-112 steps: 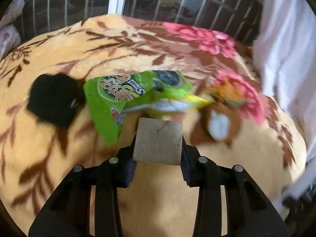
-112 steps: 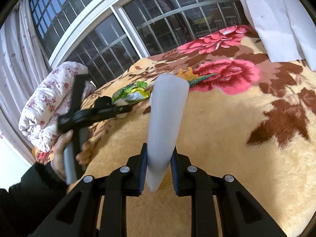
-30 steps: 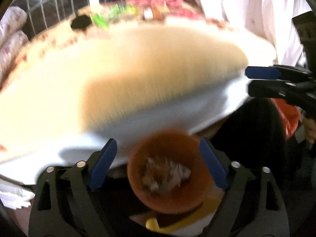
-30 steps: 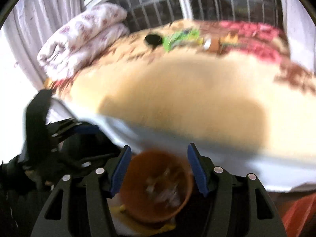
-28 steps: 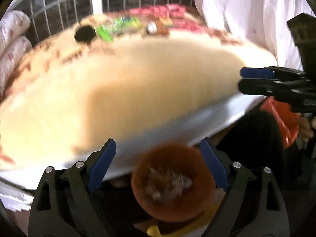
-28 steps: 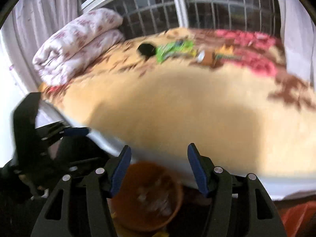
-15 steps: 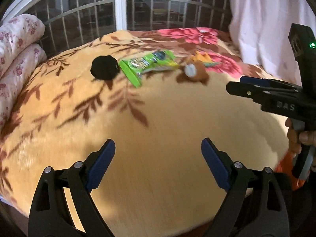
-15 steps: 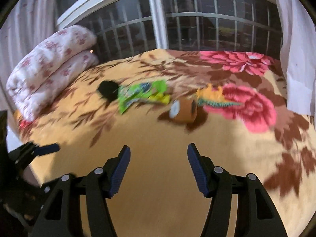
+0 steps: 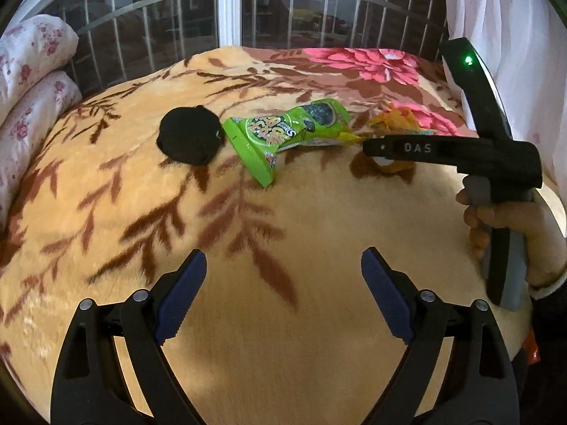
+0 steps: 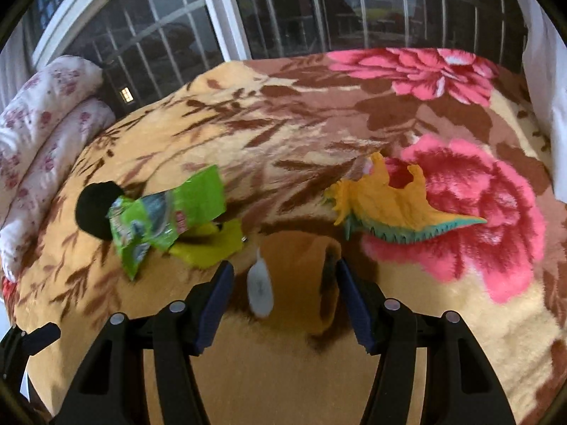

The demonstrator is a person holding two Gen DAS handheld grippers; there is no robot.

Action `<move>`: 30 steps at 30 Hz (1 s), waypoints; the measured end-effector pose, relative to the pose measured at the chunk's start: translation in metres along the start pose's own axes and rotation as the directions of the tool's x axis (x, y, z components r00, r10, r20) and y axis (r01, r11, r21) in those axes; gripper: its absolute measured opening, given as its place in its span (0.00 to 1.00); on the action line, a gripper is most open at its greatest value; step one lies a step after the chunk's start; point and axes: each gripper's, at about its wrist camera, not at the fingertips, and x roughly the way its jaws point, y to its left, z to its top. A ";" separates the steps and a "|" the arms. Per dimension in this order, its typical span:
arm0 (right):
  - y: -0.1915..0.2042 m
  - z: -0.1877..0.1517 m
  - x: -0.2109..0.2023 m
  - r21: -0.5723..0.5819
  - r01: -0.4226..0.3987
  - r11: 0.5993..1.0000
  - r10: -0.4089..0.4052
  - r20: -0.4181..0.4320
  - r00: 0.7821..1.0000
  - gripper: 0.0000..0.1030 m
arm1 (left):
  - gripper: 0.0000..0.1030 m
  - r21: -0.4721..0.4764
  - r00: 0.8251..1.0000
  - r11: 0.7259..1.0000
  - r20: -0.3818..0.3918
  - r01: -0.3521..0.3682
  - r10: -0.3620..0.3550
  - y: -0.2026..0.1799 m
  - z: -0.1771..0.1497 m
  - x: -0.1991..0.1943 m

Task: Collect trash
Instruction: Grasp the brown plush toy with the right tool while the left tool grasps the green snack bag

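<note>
The right tool (image 10: 283, 297) hangs open astride the brown cardboard tape roll (image 10: 301, 269) lying on the bed's floral plush blanket (image 10: 248, 372), pads not yet touching. Best to sink lower and square before squeezing. The left tool (image 9: 280, 297), empty and spread wide, should aim at the crumpled green snack wrapper (image 9: 283, 134).

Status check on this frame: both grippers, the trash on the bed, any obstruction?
Left gripper open, empty. Right gripper open astride brown cardboard roll, not clamped. Green snack wrapper uncollected. Nothing blocking.
</note>
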 end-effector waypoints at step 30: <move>-0.045 -0.061 -0.057 0.179 -0.128 0.975 0.110 0.106 0.988 0.28 | 0.84 0.442 0.994 0.892 -0.021 -0.091 0.112 -0.036 0.092 0.106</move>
